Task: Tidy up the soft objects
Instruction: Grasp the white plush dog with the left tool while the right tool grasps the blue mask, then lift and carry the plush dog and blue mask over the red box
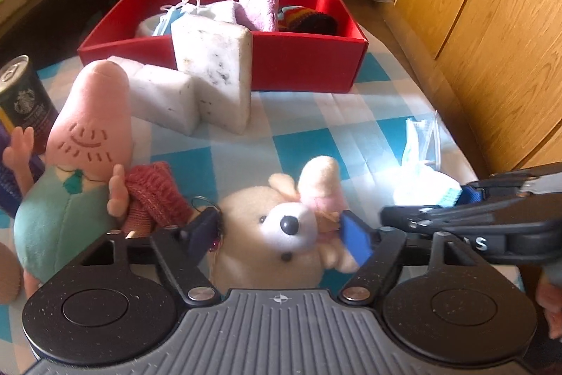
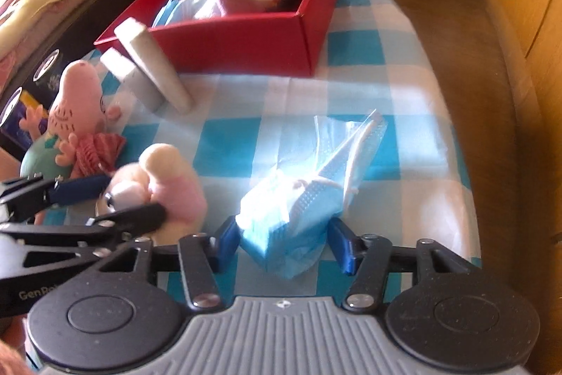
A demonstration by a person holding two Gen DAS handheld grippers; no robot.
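Checked bench cloth (image 2: 368, 65): left hand-held gripper (image 1: 281, 234) wide around plush dog (image 1: 277, 227), soft, squeezable at head; right hand-held gripper (image 2: 284, 239) narrow, flanking limp masks (image 2: 291, 209), pinch mid-stack.

I can read "GenRo", cut off at the frame edge, in pale letters on the left gripper (image 2: 137, 199). I see a lone "S" on the right gripper (image 1: 421, 220). The dark can (image 1: 26, 104) carries a Starbucks siren emblem; its lettering stays illegible to me.
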